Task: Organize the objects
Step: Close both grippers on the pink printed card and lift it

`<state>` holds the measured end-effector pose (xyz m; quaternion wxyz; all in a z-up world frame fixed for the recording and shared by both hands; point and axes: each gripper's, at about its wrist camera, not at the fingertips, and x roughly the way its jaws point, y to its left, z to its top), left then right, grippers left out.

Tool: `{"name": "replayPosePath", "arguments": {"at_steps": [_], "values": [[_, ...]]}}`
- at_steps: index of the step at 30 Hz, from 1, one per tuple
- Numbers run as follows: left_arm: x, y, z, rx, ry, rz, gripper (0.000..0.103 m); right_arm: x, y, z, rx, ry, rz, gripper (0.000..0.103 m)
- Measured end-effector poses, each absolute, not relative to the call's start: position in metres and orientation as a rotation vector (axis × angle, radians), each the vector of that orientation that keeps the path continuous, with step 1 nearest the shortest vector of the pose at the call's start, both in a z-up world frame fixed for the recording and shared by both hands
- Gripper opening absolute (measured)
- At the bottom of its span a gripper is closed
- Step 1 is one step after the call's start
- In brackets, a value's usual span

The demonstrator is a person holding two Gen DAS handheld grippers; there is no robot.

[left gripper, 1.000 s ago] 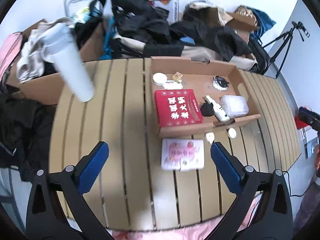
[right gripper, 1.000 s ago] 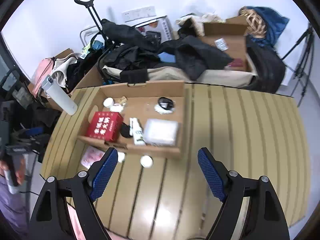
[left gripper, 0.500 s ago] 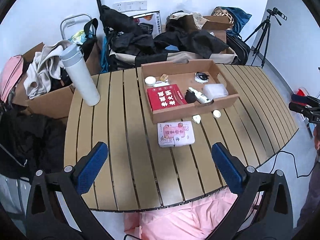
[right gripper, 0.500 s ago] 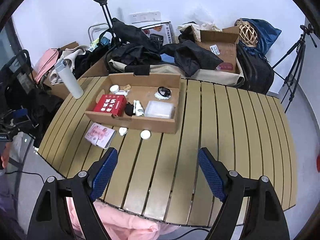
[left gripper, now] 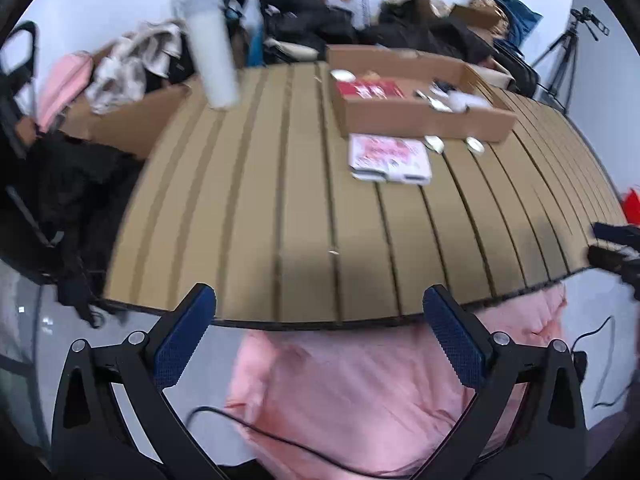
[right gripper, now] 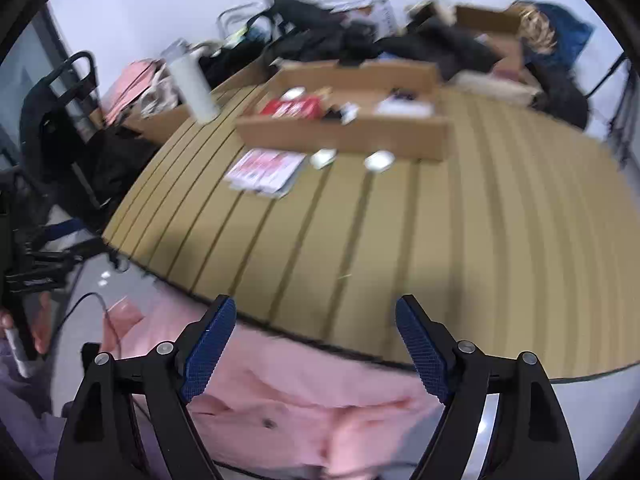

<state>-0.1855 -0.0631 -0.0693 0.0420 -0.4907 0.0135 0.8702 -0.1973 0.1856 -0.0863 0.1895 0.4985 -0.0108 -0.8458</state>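
A shallow cardboard box [left gripper: 420, 118] [right gripper: 344, 136] stands on the far part of the slatted wooden table [left gripper: 304, 200] [right gripper: 440, 240]. It holds a red box [left gripper: 368, 90] [right gripper: 292, 108] and small items. In front of it lie a pink-and-white packet [left gripper: 390, 158] [right gripper: 266, 170] and two small white round lids [left gripper: 434, 143] [right gripper: 378, 160]. A white bottle [left gripper: 212, 64] [right gripper: 194, 88] stands at the far left. My left gripper [left gripper: 320, 340] and right gripper [right gripper: 316, 344] are open and empty, held low off the table's near edge.
Pink cloth [left gripper: 360, 392] [right gripper: 300, 392] lies below the near edge. Dark bags, clothes and cardboard boxes [left gripper: 132, 116] crowd the far and left sides. A tripod [left gripper: 564, 60] stands at the right. A cable [left gripper: 280, 436] runs over the pink cloth.
Both grippers have pulled back and dropped low, from above the table to just off its near edge. The objects on the table have not moved. Both views are blurred by motion.
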Motion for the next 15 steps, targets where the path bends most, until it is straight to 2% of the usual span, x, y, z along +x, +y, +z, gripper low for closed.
{"name": "replayPosePath", "arguments": {"at_steps": [4,6,8,9,10,11,13,14,15], "values": [[-0.216,-0.061,-0.091,-1.487,0.001,2.614,0.103,-0.218,0.151,-0.114,1.412,-0.018,-2.331,0.084],[-0.238,-0.061,-0.101,-1.458,-0.025,2.613,0.103,-0.238,0.137,-0.127,1.386,-0.053,-2.321,0.077],[-0.264,-0.059,-0.111,-1.39,-0.049,2.619,0.099,-0.262,0.125,-0.138,1.373,-0.079,-2.317,0.062],[-0.279,-0.058,-0.117,-1.354,-0.06,2.629,0.091,-0.273,0.119,-0.142,1.368,-0.081,-2.324,0.058],[-0.295,-0.056,-0.121,-1.353,-0.07,2.634,0.083,-0.286,0.112,-0.147,1.362,-0.085,-2.331,0.05],[-0.311,-0.054,-0.126,-1.365,-0.089,2.623,0.072,-0.304,0.105,-0.153,1.361,-0.096,-2.335,0.045],[-0.341,-0.05,-0.136,-1.343,-0.147,2.571,0.068,-0.33,0.092,-0.161,1.367,-0.111,-2.334,0.045],[-0.351,-0.049,-0.142,-1.352,-0.172,2.558,0.064,-0.346,0.086,-0.165,1.372,-0.137,-2.324,0.044],[-0.363,-0.047,-0.149,-1.375,-0.194,2.532,0.055,-0.355,0.083,-0.167,1.373,-0.151,-2.322,0.044]]}}
